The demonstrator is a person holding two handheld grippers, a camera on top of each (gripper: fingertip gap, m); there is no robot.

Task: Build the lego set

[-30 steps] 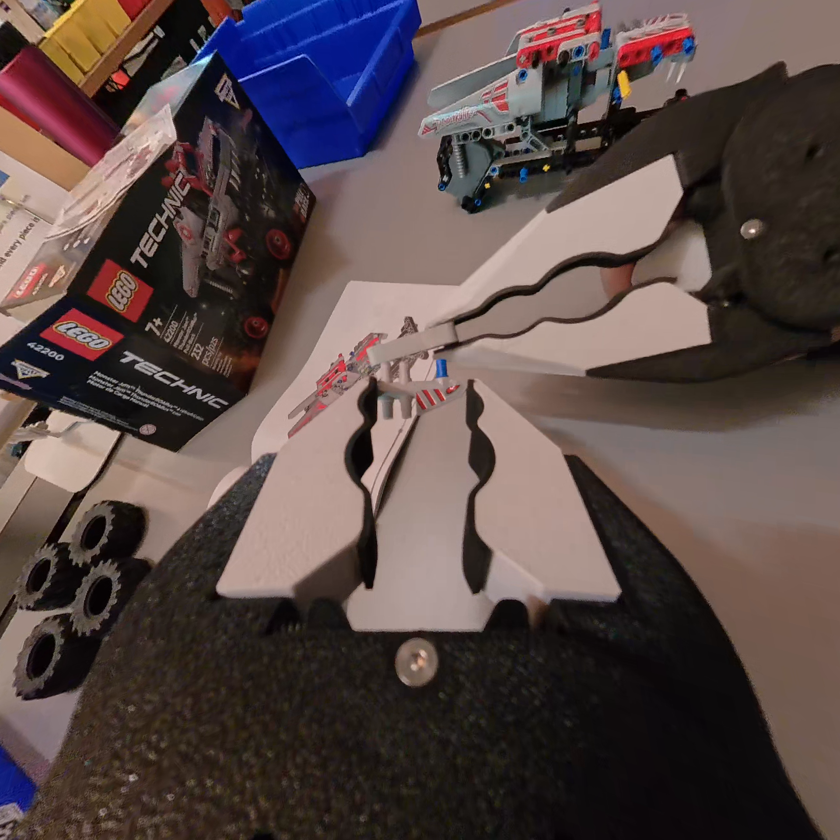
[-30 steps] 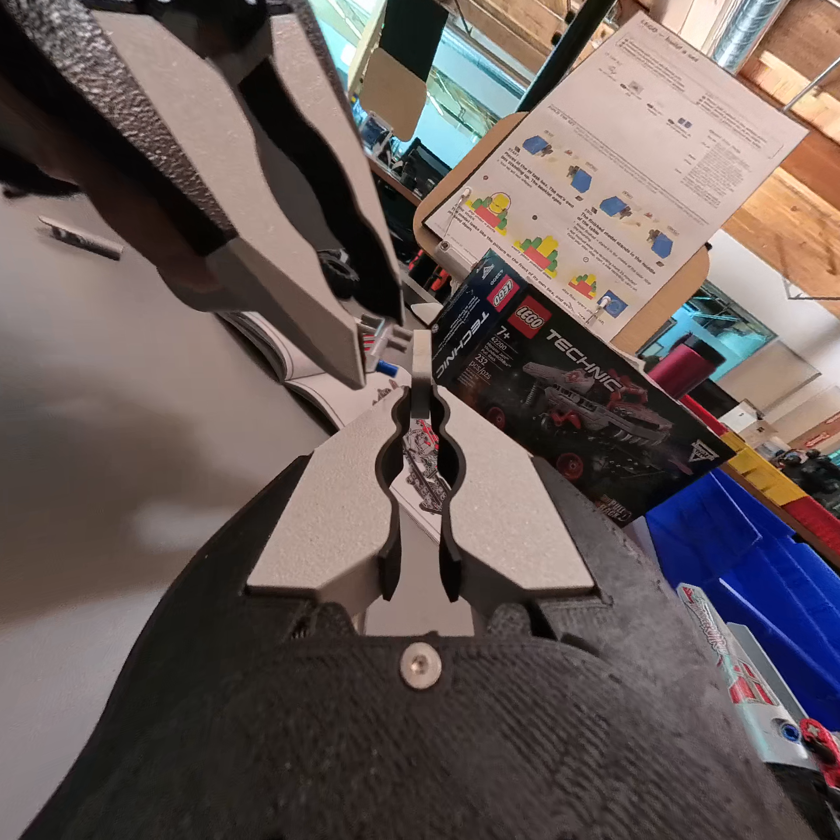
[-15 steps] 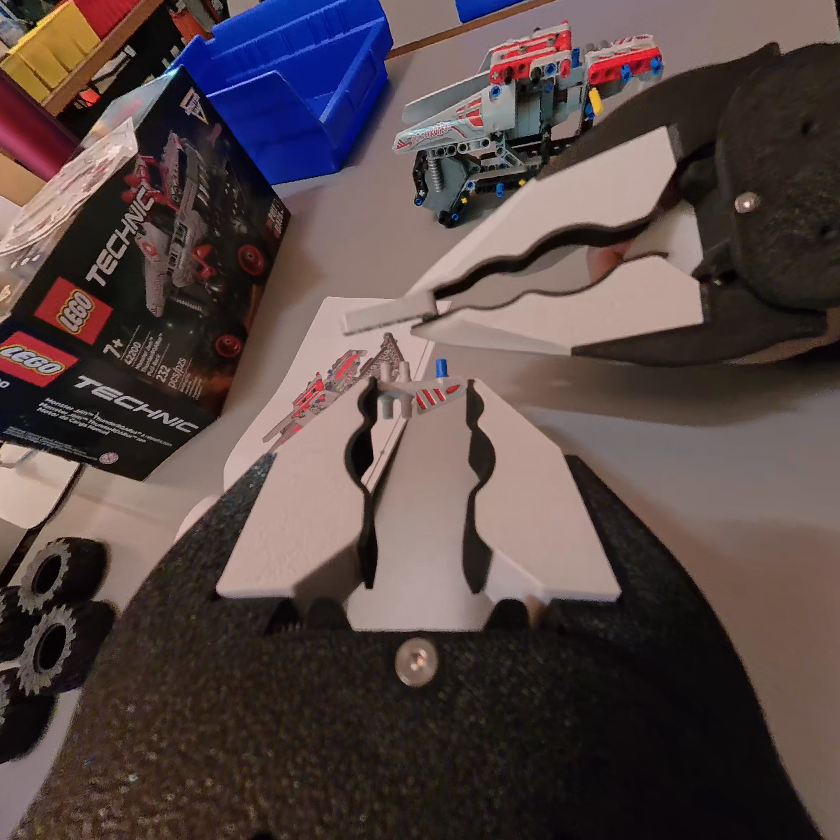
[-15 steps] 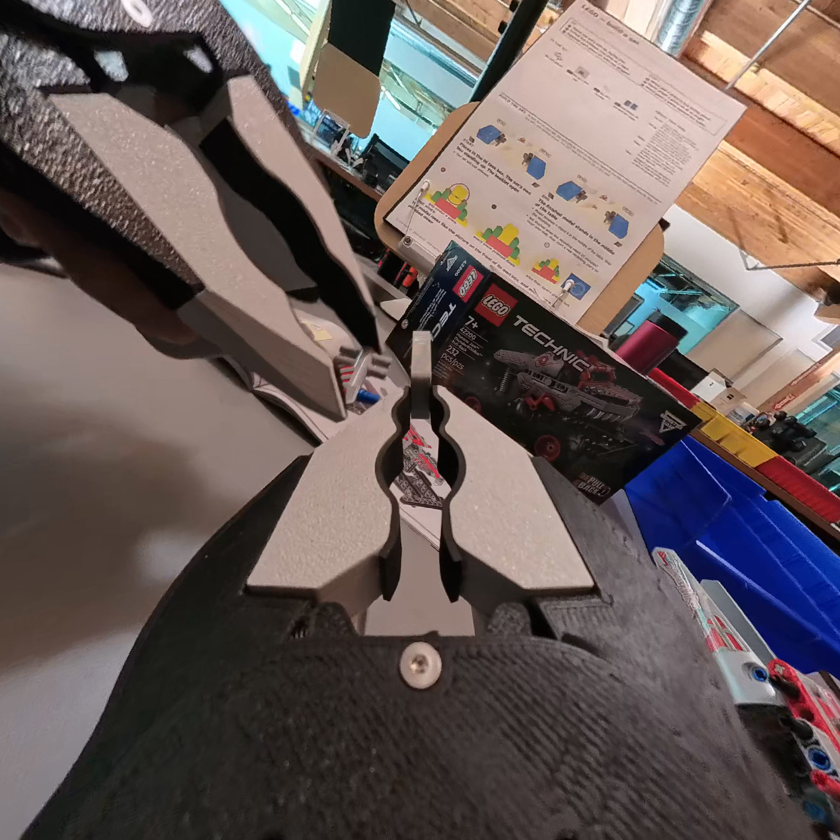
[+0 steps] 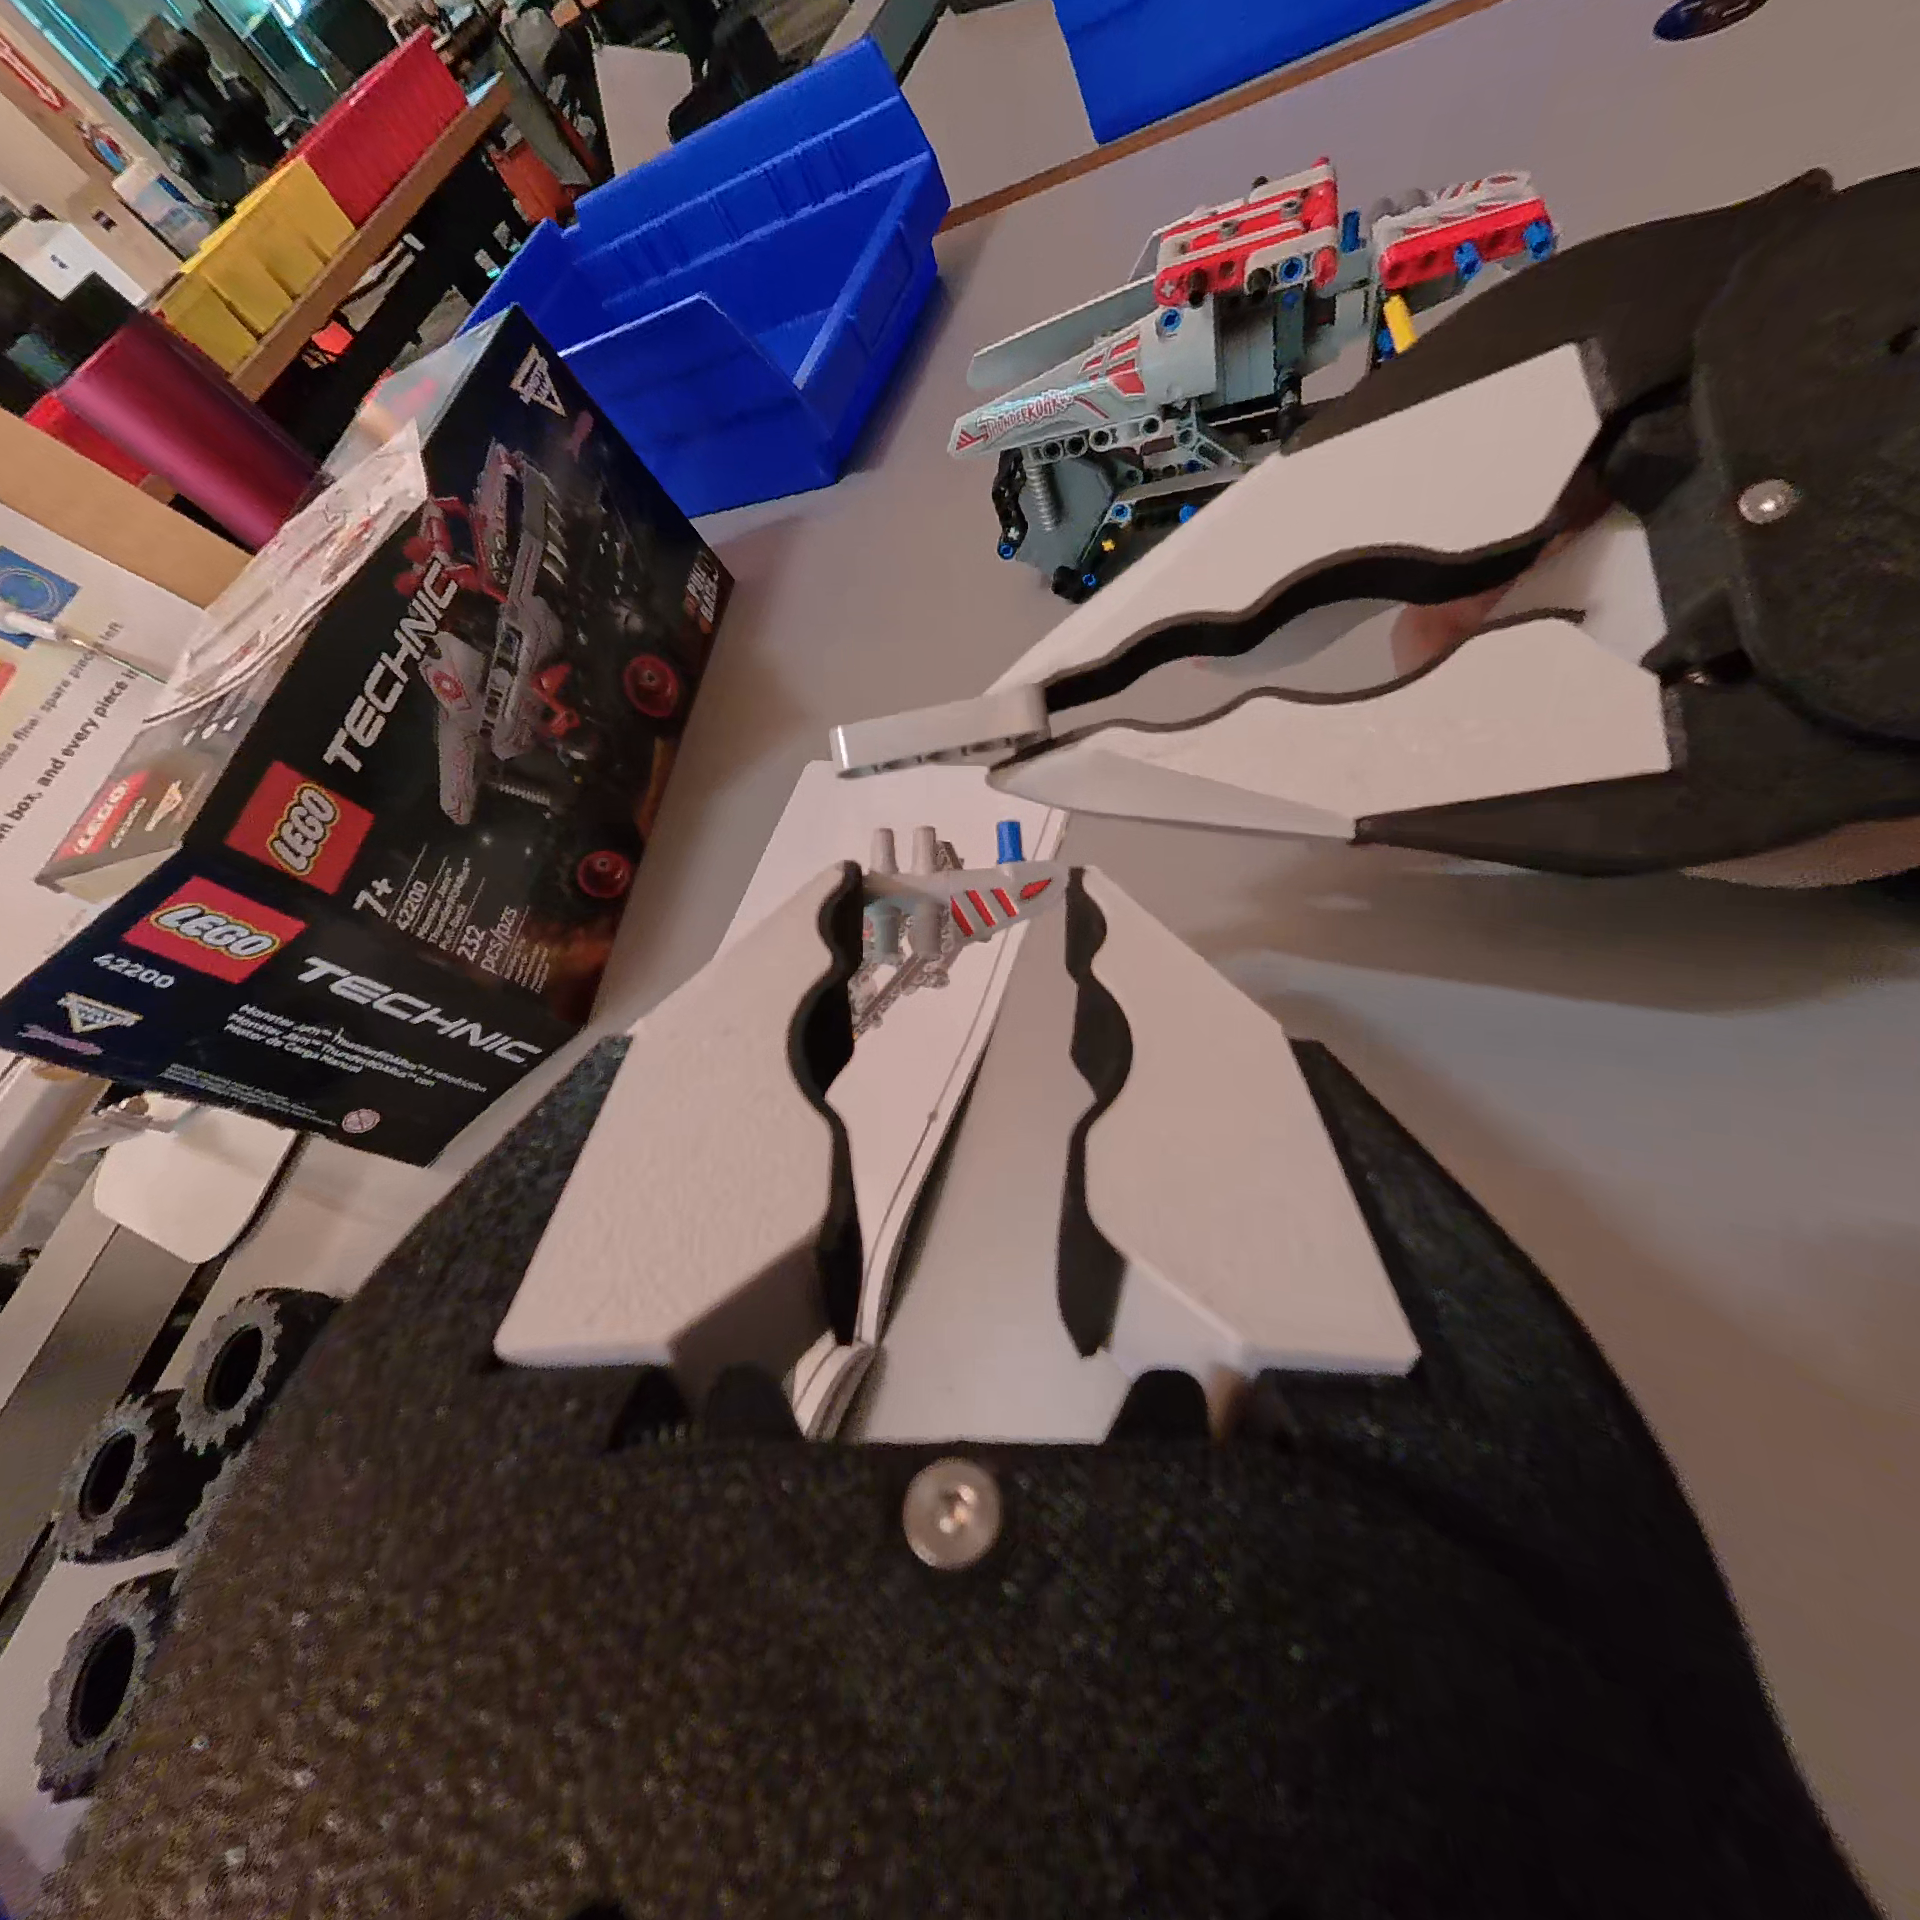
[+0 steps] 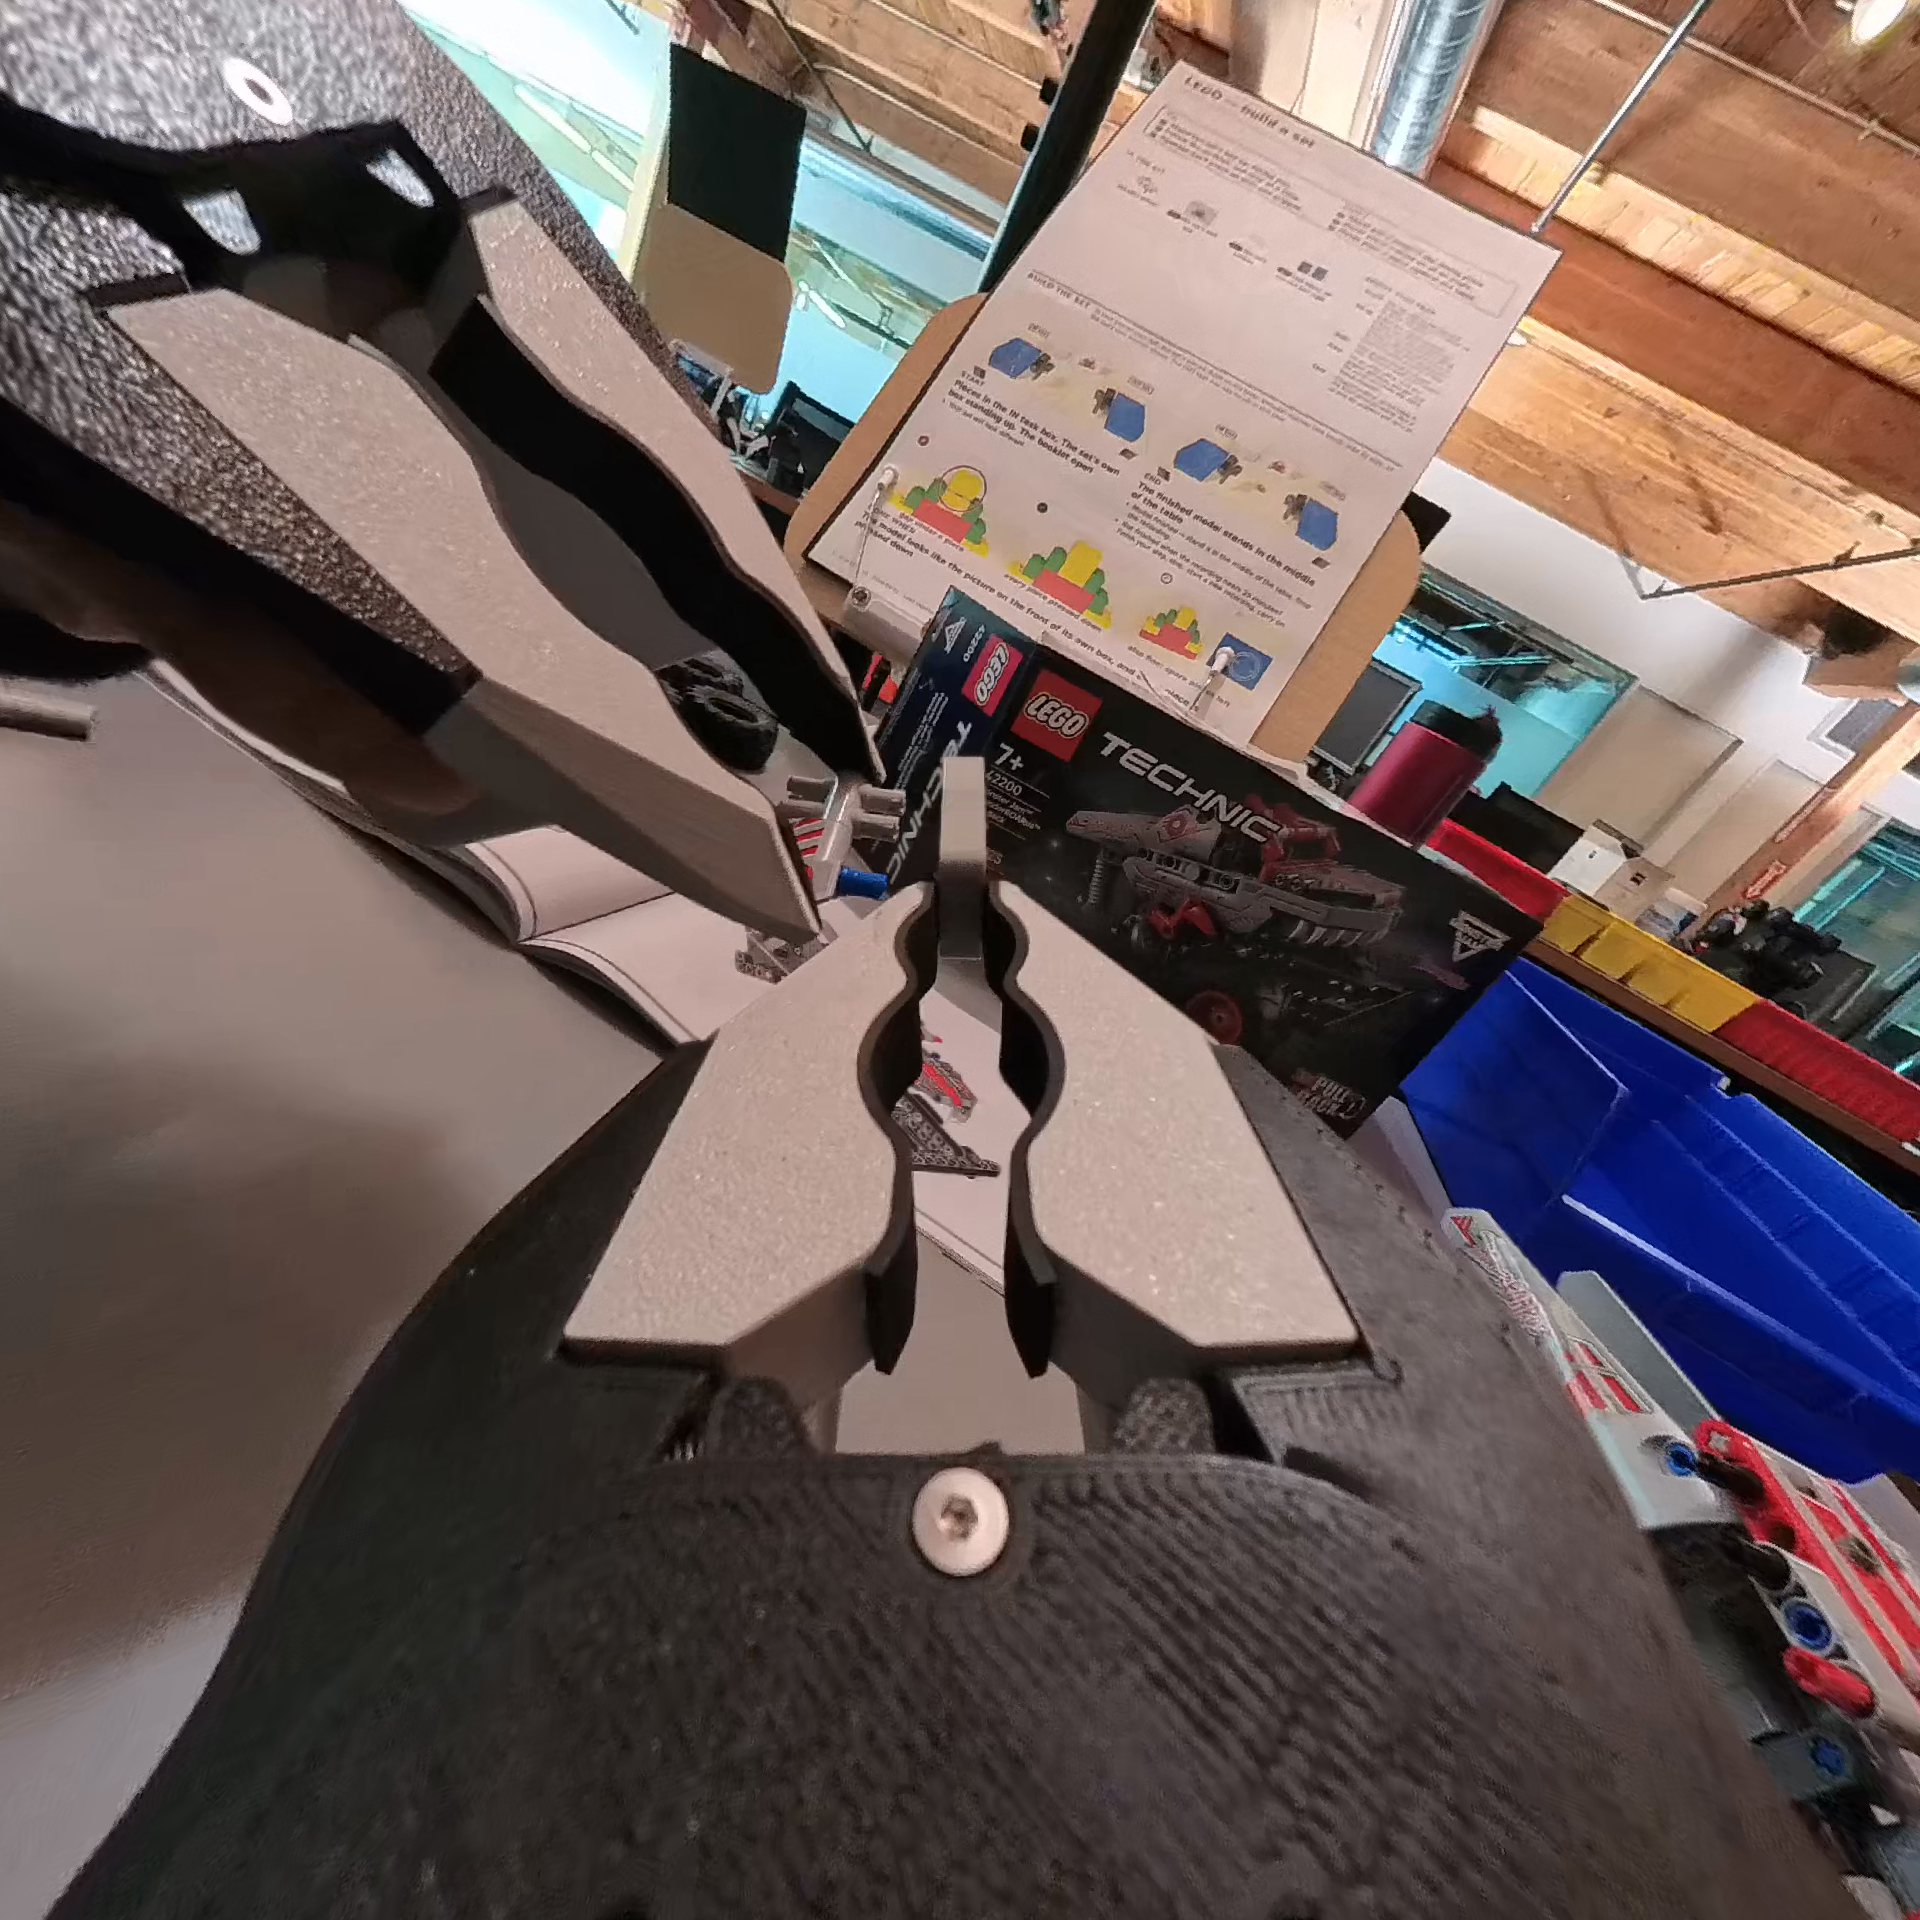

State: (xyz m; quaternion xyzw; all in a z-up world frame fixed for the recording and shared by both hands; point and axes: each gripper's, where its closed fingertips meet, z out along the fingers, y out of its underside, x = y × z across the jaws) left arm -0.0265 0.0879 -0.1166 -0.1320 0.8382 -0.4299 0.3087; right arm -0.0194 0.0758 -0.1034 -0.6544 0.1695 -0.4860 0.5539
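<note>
Blue bin (image 5: 748, 312); black box (image 5: 395, 748) with red logos; seemingly red-striped grey piece (image 5: 987, 902); black tyres (image 5: 125, 1475).

Dim warm table view, soft shadows; bright daylit windows opposite; wide-angle edge stretch, blurred corners.

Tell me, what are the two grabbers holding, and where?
Left gripper pinches a small striped grey piece with pins across its ends. Right gripper clamps a flat grey beam by one end; the rest sticks out.
</note>
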